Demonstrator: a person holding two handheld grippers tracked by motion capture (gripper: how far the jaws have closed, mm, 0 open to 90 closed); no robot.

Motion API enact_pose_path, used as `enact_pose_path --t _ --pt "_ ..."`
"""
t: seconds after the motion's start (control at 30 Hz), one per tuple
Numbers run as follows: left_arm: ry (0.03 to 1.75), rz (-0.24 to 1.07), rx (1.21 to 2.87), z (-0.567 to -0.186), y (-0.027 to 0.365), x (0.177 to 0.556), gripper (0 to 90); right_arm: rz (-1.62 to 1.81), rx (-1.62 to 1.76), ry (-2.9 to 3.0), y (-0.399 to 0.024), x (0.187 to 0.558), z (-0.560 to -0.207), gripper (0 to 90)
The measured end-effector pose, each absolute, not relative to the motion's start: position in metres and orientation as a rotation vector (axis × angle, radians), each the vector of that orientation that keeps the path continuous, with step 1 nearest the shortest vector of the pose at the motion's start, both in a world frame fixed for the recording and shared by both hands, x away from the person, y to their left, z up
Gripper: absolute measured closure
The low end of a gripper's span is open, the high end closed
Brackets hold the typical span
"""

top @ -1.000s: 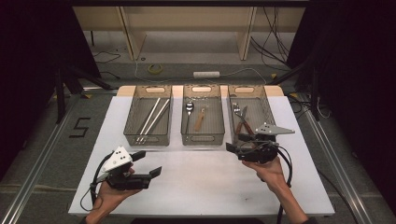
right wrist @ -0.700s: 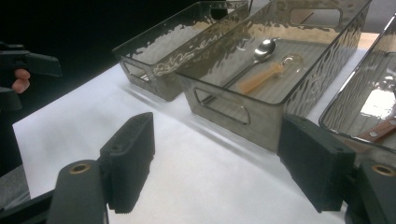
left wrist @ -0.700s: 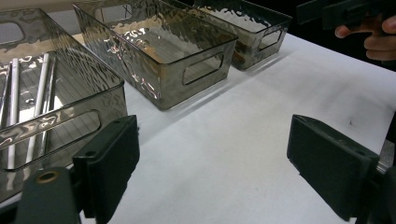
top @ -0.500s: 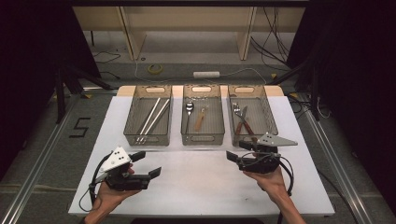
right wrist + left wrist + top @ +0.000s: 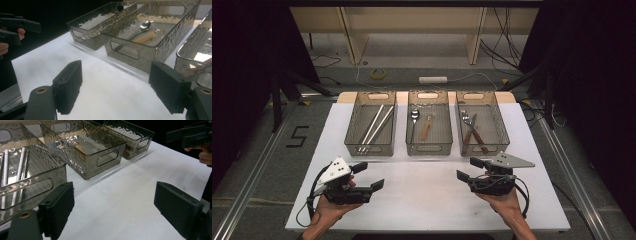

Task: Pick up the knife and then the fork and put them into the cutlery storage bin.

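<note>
- The left gripper (image 5: 368, 176) is held low over the near left part of the white table (image 5: 427, 200), its two black jaws spread wide with nothing between them, pointing toward the table's middle; a grey three-cornered plate sits on top.
- The right gripper (image 5: 469, 169) is held over the near right part of the table, just in front of the right bin (image 5: 501, 131), jaws wide apart and empty, aimed toward the left.
- The right bin is a smoky, clear plastic tray with cut-out handles, standing upright; it holds a fork (image 5: 465, 119) and brown-handled cutlery lying crossed.
</note>
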State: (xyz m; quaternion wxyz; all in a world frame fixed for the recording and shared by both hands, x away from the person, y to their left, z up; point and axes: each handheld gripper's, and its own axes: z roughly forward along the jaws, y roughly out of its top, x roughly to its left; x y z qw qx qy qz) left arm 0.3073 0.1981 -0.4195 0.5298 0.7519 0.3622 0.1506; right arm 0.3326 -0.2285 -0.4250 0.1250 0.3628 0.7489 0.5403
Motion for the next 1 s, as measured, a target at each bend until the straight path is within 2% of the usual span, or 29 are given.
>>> enact_pose_path --t 1.0 --pt "0.859 0.337 1.782 -0.419 0.2 0.305 15.8 1.51 1.079 2.158 -0.25 0.312 -0.43 25.6"
